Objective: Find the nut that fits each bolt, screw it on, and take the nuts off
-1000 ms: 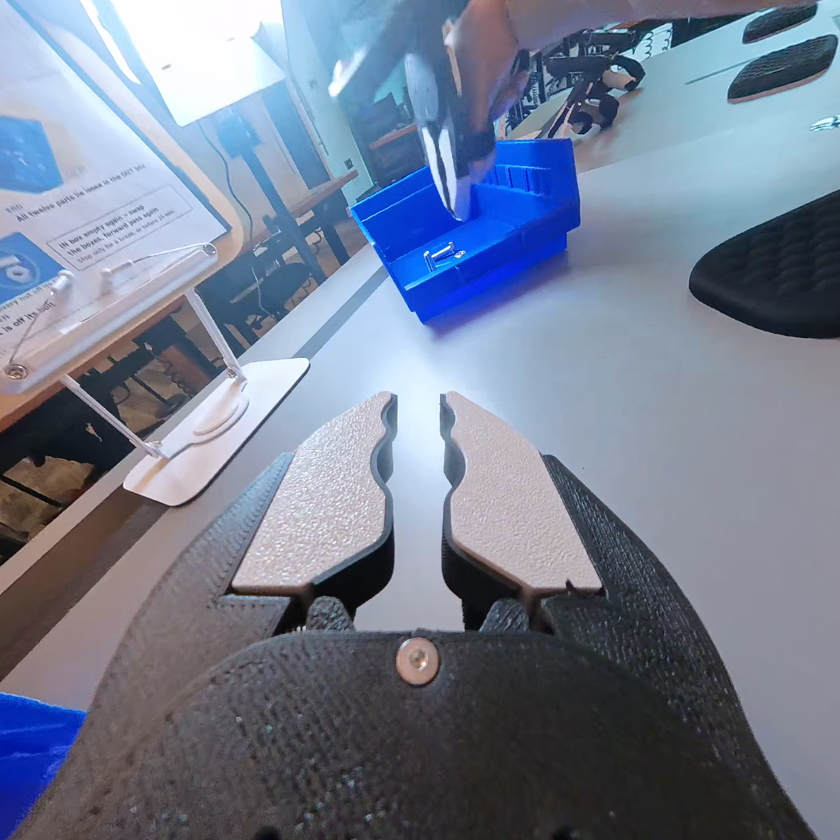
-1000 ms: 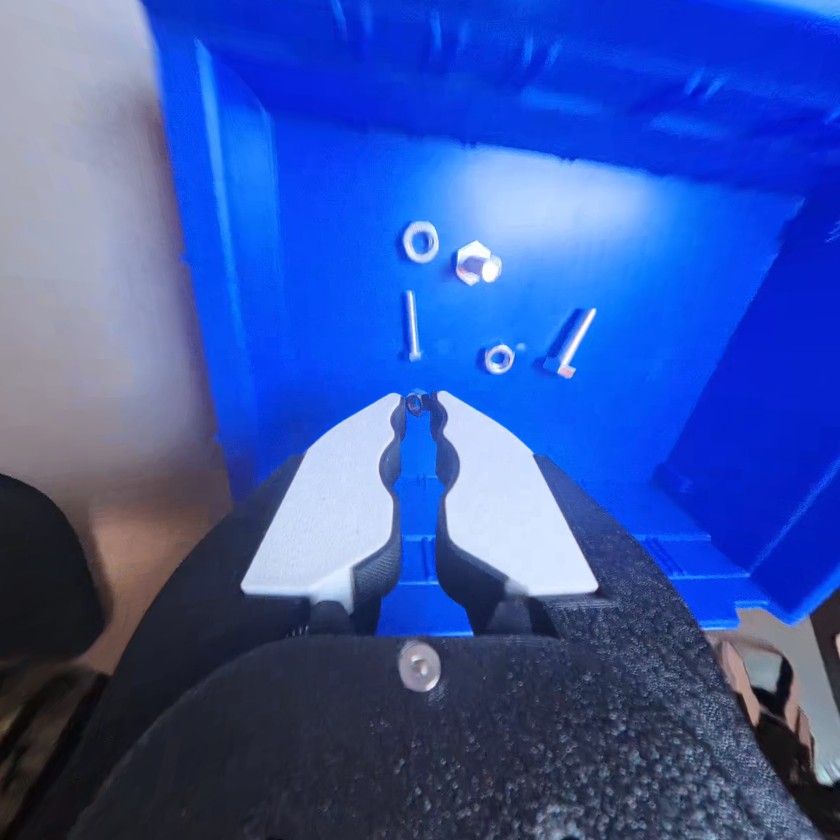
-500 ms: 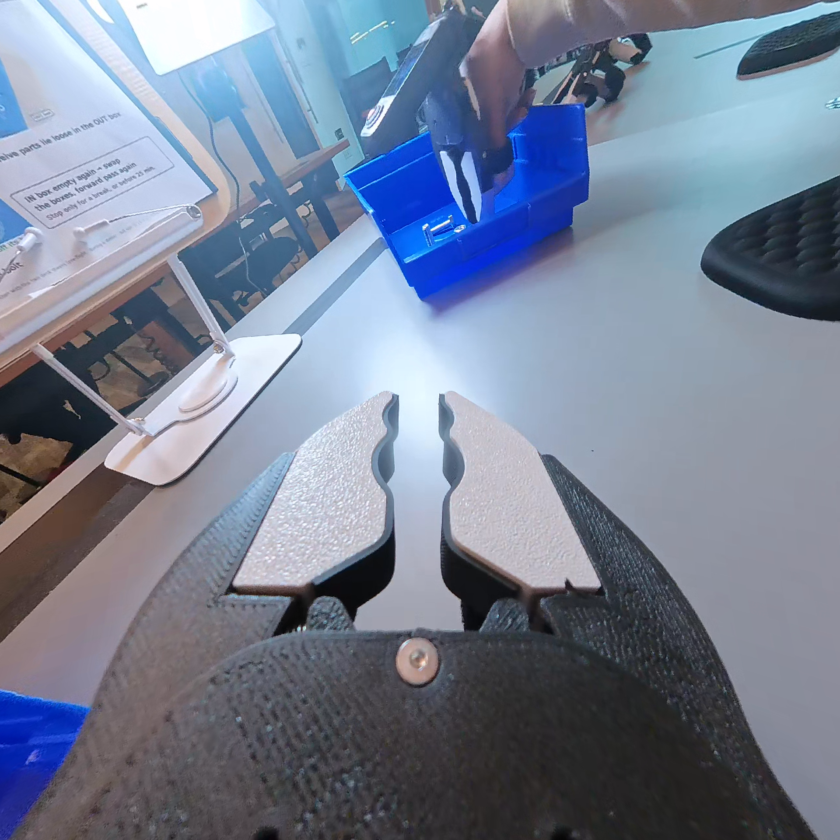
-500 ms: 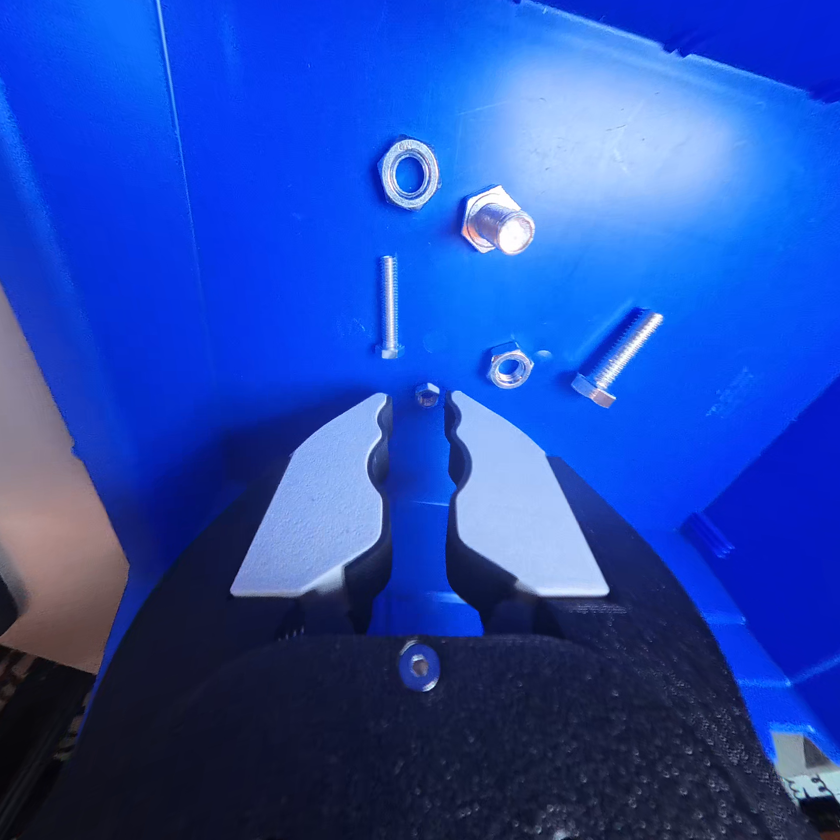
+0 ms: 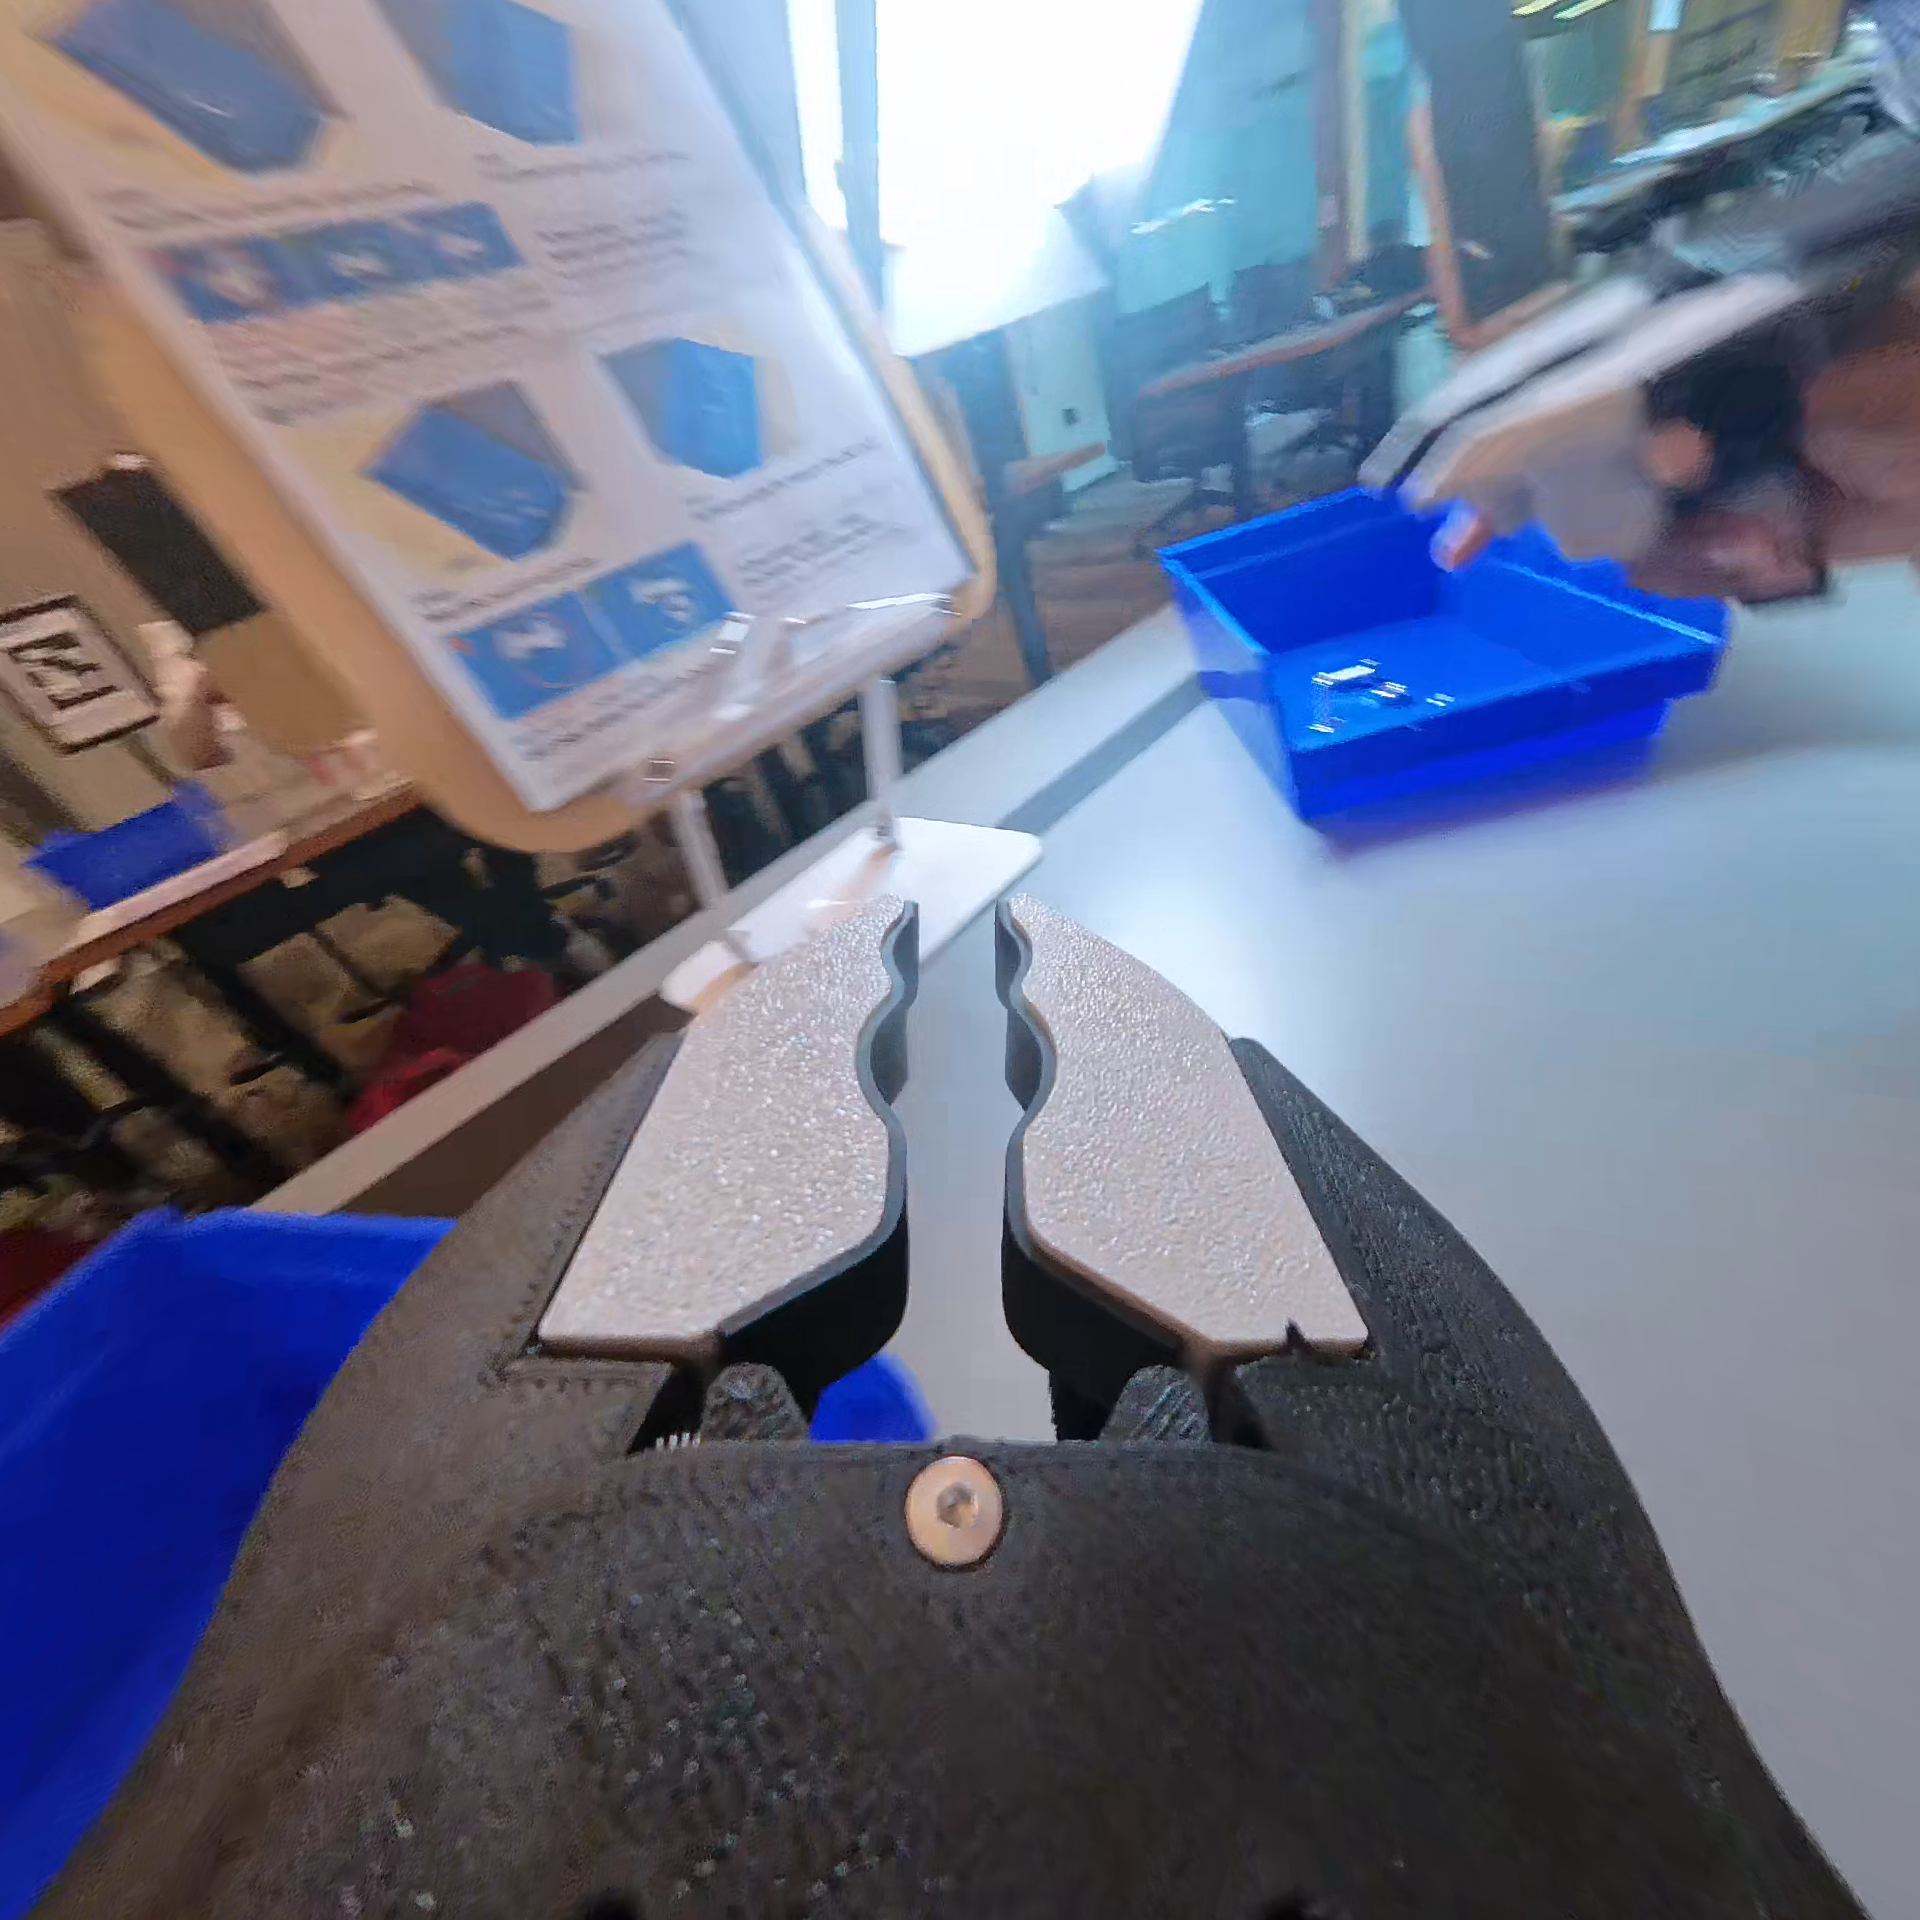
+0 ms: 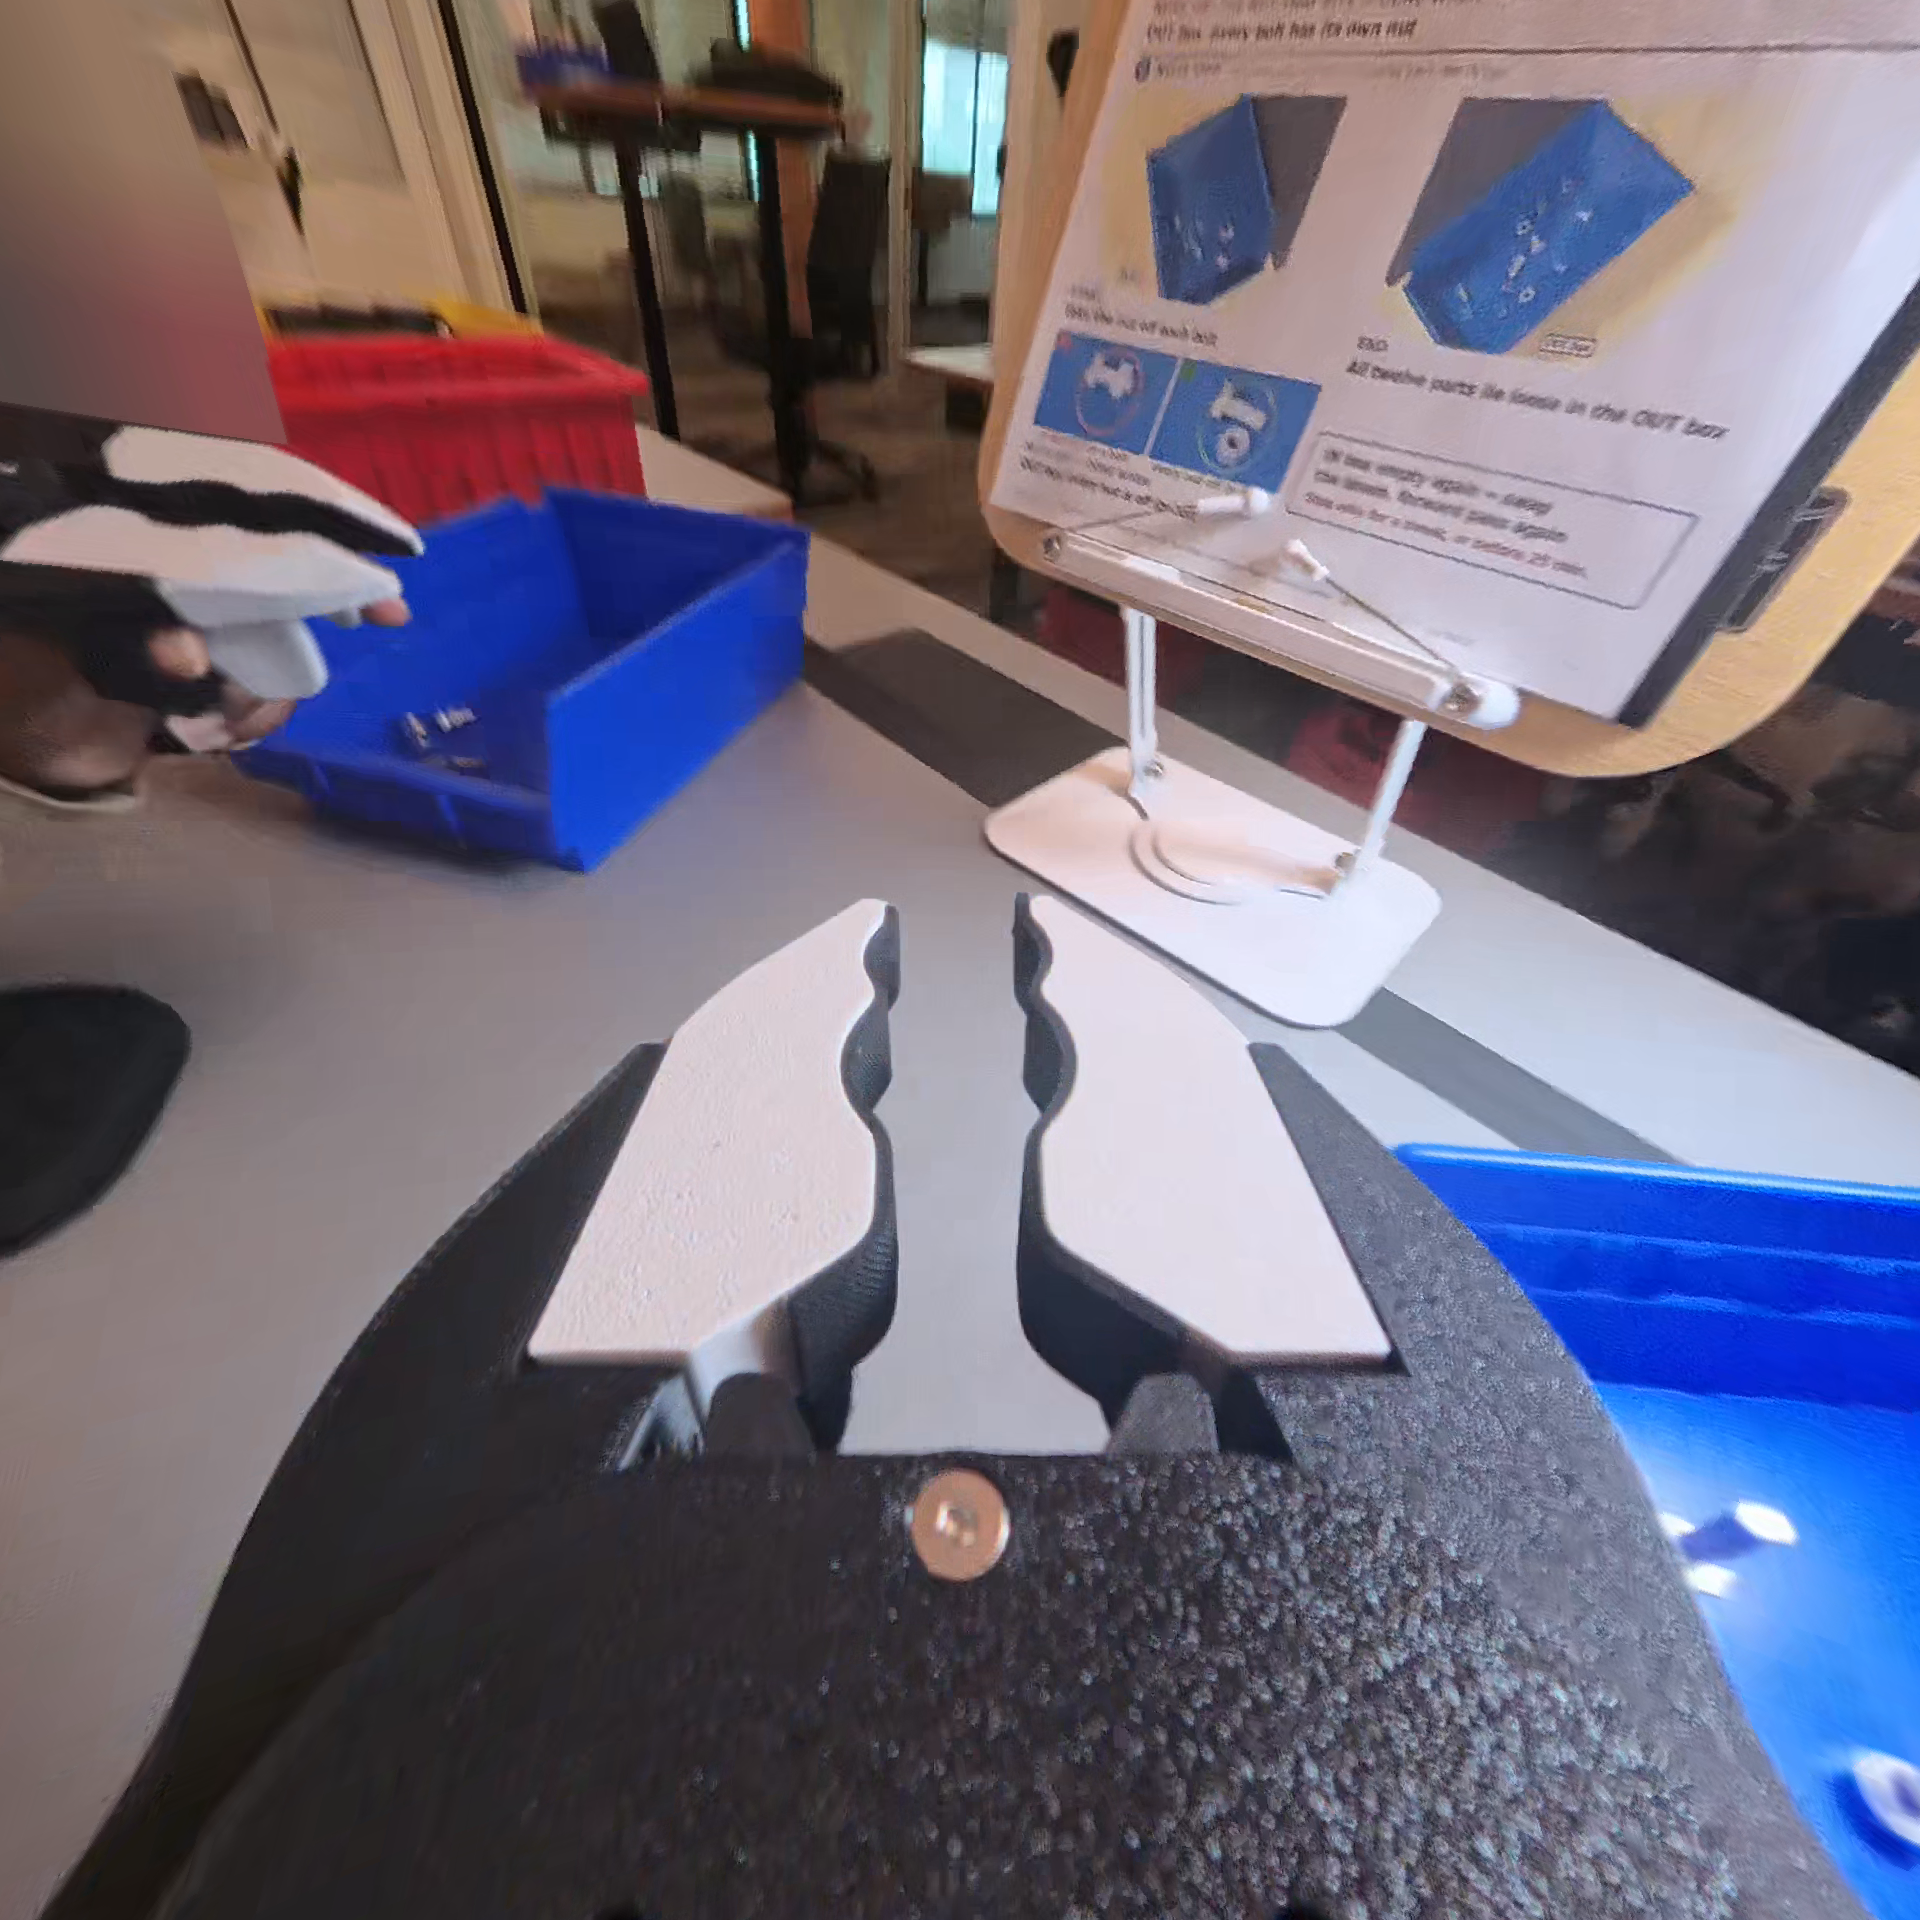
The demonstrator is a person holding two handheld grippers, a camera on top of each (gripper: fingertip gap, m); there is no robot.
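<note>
On the grey table [image 6: 416, 1039] stand two blue bins with a white stand [image 6: 1216, 883] between them, near the table's far edge. The stand props up an instruction sheet [image 6: 1455, 312] that bears pictures of blue boxes, two small round diagrams of a bolt and nut, several lines of black print and one framed block of print at its foot. Part of the print is sharp enough to read in the right wrist view; in the left wrist view it is smeared by blur.

The left gripper [image 5: 956, 920] hovers above the table beside the left-hand blue bin [image 5: 156, 1455], its jaws a little apart with nothing between them. Seen from the right wrist view, it sits at the near rim of that bin, held by a hand [image 6: 94, 707]. Small metal parts [image 6: 436, 722] lie on that bin's floor.

The right gripper [image 6: 951, 920] hangs over bare table, its jaws apart and empty, with the right-hand blue bin [image 6: 1662, 1236] just beside it. A few pale, blurred bits [image 6: 1725, 1538] lie in that bin; they are probably the nuts and bolts, but I cannot tell one from the other.

A red bin [image 6: 447, 416] stands on a surface behind the left-hand bin, and a black pad [image 6: 73, 1101] lies on the table nearer the camera.
</note>
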